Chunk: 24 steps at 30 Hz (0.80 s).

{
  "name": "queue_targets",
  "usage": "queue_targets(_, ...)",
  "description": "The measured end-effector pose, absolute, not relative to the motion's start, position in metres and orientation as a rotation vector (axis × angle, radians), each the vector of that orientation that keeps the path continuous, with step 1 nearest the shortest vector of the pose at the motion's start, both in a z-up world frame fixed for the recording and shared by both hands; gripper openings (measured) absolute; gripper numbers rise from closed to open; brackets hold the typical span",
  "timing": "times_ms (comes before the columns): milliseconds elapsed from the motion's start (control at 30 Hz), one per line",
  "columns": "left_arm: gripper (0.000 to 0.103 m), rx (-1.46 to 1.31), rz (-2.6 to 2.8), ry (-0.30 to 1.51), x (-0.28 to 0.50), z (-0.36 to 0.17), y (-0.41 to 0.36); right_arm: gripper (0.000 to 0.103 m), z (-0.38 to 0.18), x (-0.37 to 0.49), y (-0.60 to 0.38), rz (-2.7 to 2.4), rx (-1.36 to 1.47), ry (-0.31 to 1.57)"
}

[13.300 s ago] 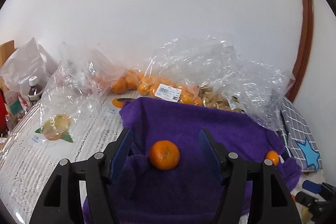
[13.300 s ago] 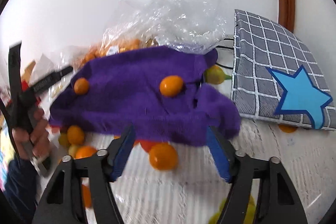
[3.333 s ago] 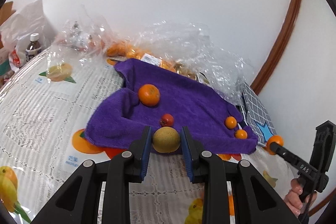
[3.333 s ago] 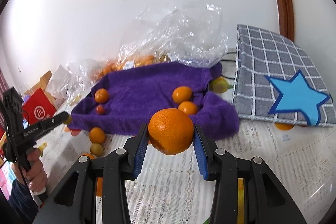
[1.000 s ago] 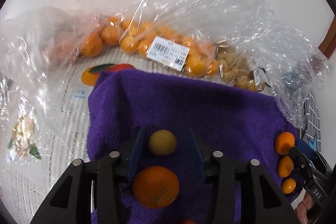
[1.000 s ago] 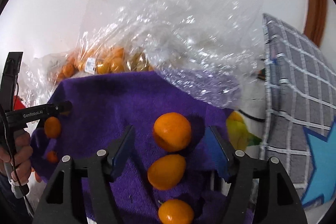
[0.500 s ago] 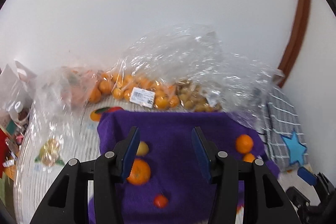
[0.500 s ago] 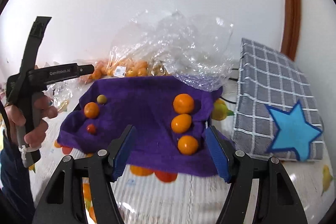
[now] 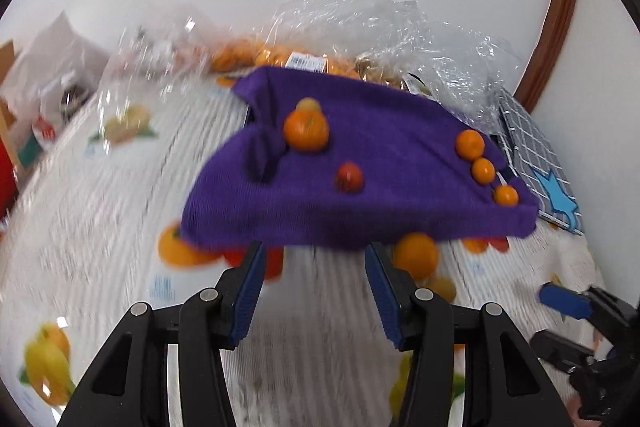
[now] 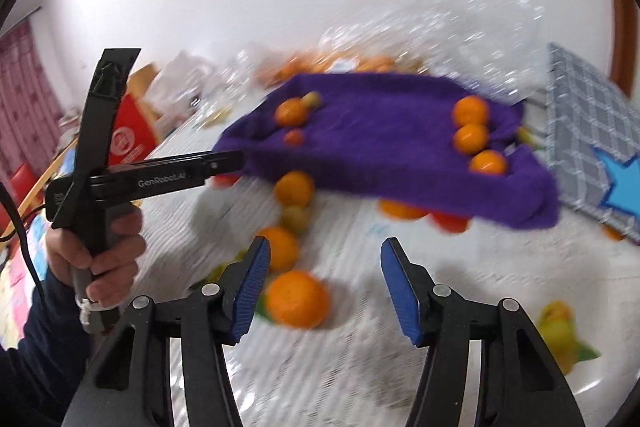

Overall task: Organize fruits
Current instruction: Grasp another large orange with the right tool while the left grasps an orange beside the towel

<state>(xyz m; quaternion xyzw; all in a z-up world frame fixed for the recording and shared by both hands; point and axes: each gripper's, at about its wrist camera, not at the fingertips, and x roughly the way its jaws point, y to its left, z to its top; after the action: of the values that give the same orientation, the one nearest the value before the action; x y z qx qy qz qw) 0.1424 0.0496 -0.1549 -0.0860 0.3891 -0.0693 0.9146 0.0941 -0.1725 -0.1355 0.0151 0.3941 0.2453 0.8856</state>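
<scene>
Fruit is spread over a crumpled purple cloth [image 9: 360, 163] laid on a white tablecloth printed with fruit pictures [image 9: 100, 219].

Seen from the left wrist, going left to right, a white paper bag [image 9: 52, 55] is found at the far left edge, then clear plastic bags of small oranges [image 9: 256, 53] along the wall. On the cloth, a large orange [image 9: 306, 130] is seen with a small yellow-green fruit [image 9: 307, 104] just behind it, then a small red fruit [image 9: 349, 177], then 3 small oranges in a row [image 9: 483, 170] near the right edge. A loose orange [image 9: 415, 255] is seen on the tablecloth just beyond the cloth's near edge. A grey checked pouch with a blue star [image 9: 540, 163] is placed at the right. The left gripper [image 9: 314, 291] is held over bare tablecloth; its blue-padded jaws are parted with nothing between them.

Seen from the right wrist, the left gripper is gripped by a hand [image 10: 104, 251] at the left. More loose fruit is scattered before the cloth, blurred. The right gripper [image 10: 324, 287] is held low over the tablecloth; its jaws are closing, and a big orange [image 10: 298, 299] is seen just beyond the left pad, untouched.
</scene>
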Motion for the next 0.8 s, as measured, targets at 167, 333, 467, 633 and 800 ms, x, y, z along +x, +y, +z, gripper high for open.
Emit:
queue_targets(167,0.049,-0.198,-0.124,0.795,0.133,-0.163,0.051,0.058,-0.159,0.088,-0.155,0.545,-0.032,0.872)
queue_targets(333,0.049,-0.183,-0.152,0.825,0.133,-0.168,0.041,0.050,-0.172,0.095,-0.150,0.504,-0.037,0.921)
queue_targets(467,0.049,-0.199,-0.163,0.824,0.131,-0.169,0.044,0.040,-0.173,0.095,-0.147,0.520,-0.051,0.915)
queue_targets(633,0.048,-0.231,-0.166,0.809,0.127,-0.168,0.049,0.039,-0.170,0.090,-0.148,0.445,-0.096,0.881)
queue_targets(800,0.048,-0.230,-0.188,0.814,0.128,-0.169,0.046,0.040,-0.163,0.091,-0.173,0.364,0.007,0.845)
